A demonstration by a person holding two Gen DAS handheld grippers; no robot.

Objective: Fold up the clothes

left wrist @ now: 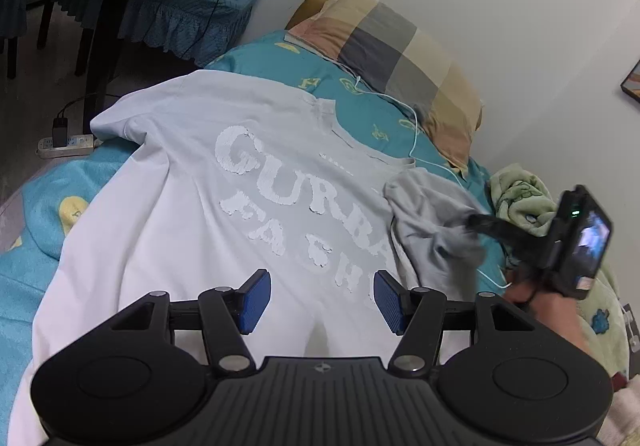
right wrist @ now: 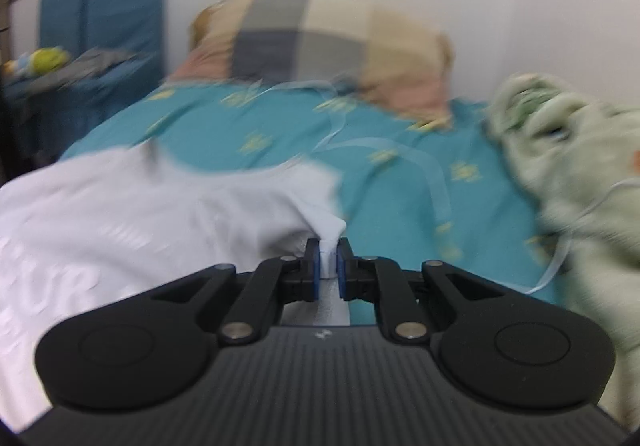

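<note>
White T-shirt (left wrist: 192, 206) lying on bed (left wrist: 40, 198): right gripper (right wrist: 329, 262) pinching its sleeve (left wrist: 432, 222), nearer than empty, open left gripper (left wrist: 322, 302).

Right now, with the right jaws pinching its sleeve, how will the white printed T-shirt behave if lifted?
Probably floppy: the white printed T-shirt bunches at the right gripper. Likely light; a small pinch raises the sleeve. It may drag the thin white cable beside its collar.

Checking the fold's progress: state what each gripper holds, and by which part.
The right gripper is shut on the white T-shirt, pinching a bunched bit of its sleeve. The left gripper stands open above the shirt, holding nothing.
</note>
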